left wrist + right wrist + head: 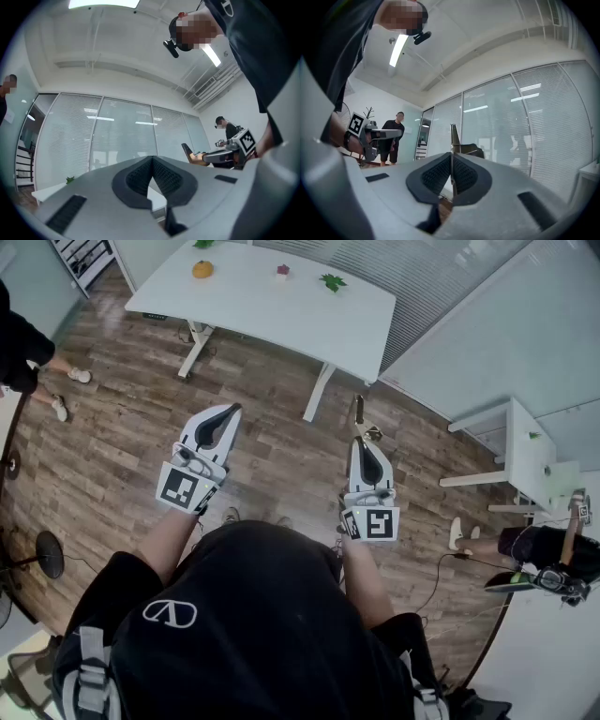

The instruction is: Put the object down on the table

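Seen from above, a person in a black top [253, 615] stands on a brown wood-plank floor [281, 451] and holds out a white two-jaw gripper in each hand. The left gripper [228, 414] has its dark ribbed pads pressed together at the tips. Its own view shows nothing between them, only frosted glass wall panels beyond. The right gripper [360, 442] has its jaws clamped flat on a thin dark flat object [358, 413], which stands up out of the jaw tips and points ahead. In the right gripper view this object [453, 136] appears edge-on as a narrow upright strip rising from the seam where the pads meet. From the left gripper view it [187, 150] shows a dark end with a tan part nearer the jaws; it may be a small utensil, but the views are too poor to be sure. The held object is over the floor, well apart from the long white rectangular table [272, 310] ahead of the person. On that table lie a round orange item [202, 269], a small red item [282, 271] and a green leaf-shaped piece [332, 281], spread apart from one another. A smaller white table [514, 442] stands at the right.
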